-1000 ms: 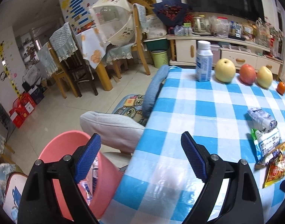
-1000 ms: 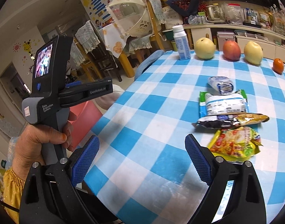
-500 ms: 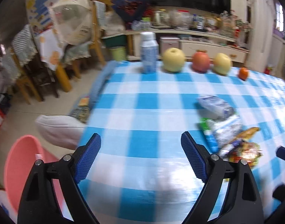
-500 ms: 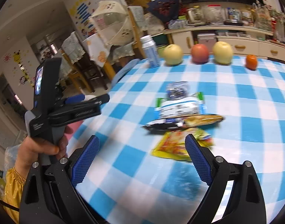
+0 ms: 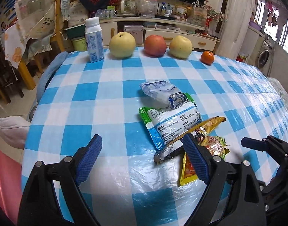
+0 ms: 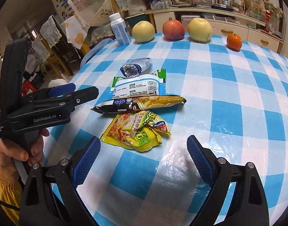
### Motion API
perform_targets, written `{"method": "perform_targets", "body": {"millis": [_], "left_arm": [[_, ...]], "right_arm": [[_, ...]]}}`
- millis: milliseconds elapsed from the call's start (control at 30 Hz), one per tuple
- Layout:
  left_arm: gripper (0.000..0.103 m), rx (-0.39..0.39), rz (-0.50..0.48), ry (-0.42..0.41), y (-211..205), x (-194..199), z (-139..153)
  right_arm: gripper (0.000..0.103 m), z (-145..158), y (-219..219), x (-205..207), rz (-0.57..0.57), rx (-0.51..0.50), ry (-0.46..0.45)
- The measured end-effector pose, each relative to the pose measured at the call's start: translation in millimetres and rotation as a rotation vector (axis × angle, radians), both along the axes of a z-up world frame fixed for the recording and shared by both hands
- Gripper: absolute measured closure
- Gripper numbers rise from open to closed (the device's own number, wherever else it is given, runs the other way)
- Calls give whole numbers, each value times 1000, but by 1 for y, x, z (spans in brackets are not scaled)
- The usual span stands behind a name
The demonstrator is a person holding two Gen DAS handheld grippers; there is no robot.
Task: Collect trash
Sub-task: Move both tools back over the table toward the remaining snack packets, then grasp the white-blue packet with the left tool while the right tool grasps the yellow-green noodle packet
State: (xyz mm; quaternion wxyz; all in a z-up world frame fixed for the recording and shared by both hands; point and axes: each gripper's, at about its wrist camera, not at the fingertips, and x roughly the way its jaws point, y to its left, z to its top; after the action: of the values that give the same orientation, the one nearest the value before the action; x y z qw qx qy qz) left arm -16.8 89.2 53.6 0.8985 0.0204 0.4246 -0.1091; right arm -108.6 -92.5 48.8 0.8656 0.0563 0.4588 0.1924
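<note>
Both the right tongs (image 6: 144,162) and the left tongs (image 5: 142,162) stood wide and empty above the checked surface (image 6: 228,98). Just beyond the right pair, in mid-frame, lay the yellow-green wrapper (image 6: 136,131), touching the coffee sachet (image 6: 140,103) behind it. Probably empty, these looked light, crinkly and slippery; pinching a raised crumpled fold seemed safest.

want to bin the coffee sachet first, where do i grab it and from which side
Probably take the coffee sachet by its dark left end, from above. That end sticks out over bare cloth, while its middle overlaps the white pack and touches the yellow wrapper. It lies flat, so pinch across its narrow width.
</note>
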Motion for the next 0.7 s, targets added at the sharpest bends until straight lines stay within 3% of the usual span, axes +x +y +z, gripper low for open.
{"method": "perform_targets", "body": {"millis": [200, 367, 500, 700], "left_arm": [[15, -56, 4, 22, 4, 6, -2], [15, -180, 15, 37, 10, 14, -1], [15, -194, 41, 29, 6, 20, -1], [15, -174, 20, 2, -17, 29, 6]], "right_arm": [[11, -10, 7, 10, -5, 7, 14], [15, -16, 17, 17, 9, 1, 10], [29, -22, 25, 19, 7, -52, 6], [33, -24, 21, 19, 9, -26, 12]]}}
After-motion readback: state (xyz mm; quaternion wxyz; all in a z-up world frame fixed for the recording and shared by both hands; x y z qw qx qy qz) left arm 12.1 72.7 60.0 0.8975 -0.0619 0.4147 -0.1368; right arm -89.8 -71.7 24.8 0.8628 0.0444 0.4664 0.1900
